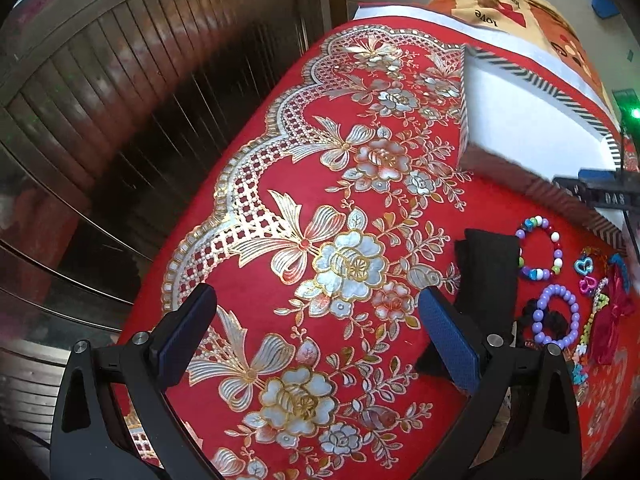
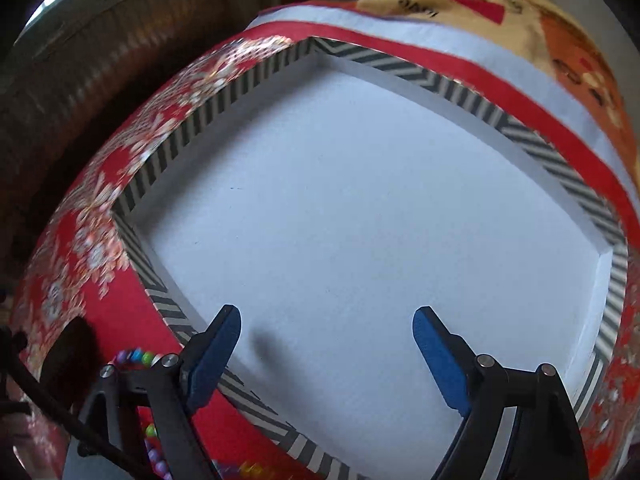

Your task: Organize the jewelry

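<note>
Left wrist view. The left claw [image 1: 316,344] is held wide apart and empty above the table [image 1: 248,240], which is covered by a red cloth with gold flowers. The jewelry is gathered toward the table's right edge: a multicoloured bead bracelet [image 1: 538,250], a purple bead bracelet [image 1: 557,316], heart-shaped pieces [image 1: 585,274] and a dark red bow [image 1: 610,320], beside a black cloth [image 1: 486,276]. The striped-rim tray [image 1: 520,120] lies at the far right corner. Items at the right margin are cut off and hard to identify.

Right wrist view. The right claw [image 2: 326,350] is spread wide, empty, over the tray's [image 2: 400,68] bare white floor. No piece is seen inside. The step is judged early: nothing sorted yet. Next, one bracelet is to be approached and gripped. The image is blurred; beads [image 2: 138,357] are partly hidden behind the left finger.
</note>
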Motion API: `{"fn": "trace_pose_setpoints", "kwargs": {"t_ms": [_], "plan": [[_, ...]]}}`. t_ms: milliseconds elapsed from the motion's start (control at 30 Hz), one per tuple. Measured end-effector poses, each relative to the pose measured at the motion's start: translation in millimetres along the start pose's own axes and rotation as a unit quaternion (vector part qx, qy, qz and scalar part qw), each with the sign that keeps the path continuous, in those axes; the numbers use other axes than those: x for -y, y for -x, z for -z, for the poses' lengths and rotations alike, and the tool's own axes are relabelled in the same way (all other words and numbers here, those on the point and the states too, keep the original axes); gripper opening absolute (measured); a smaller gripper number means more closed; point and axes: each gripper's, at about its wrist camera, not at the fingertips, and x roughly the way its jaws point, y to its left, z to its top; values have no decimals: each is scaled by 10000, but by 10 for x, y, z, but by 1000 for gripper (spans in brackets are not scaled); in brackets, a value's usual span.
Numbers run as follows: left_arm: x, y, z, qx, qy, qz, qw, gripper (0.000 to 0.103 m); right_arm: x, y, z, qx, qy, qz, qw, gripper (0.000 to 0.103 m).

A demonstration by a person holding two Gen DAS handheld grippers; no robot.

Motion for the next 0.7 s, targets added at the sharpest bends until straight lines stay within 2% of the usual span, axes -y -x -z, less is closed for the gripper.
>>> {"fn": "trace_pose_setpoints", "kwargs": {"t_ms": [67,167,233,333,400,600,700], "plan": [[-1,3,-6,-6,-6,25,10000,101,-69,29,114,-39,7,-117,9999,87],[12,41,-7,33,-58,35,10000,101,-162,141,235,181,-31,142,9997,87],[21,83,0,69,-90,78,9999,101,-154,298,252,352,-248,148,9990,87],[60,191,9,180,-146,149,9996,101,-152,702,411,816,-619,36,9947,87],[95,294,17,265,-175,224,9992,101,-225,959,588,1008,-737,116,9921,87],[217,586,78,525,-332,495,9968,101,-338,1555,993,1240,-1158,499,9842,87],[298,687,155,556,-470,643,9953,101,-432,1726,1265,1318,-1466,501,9791,87]]}}
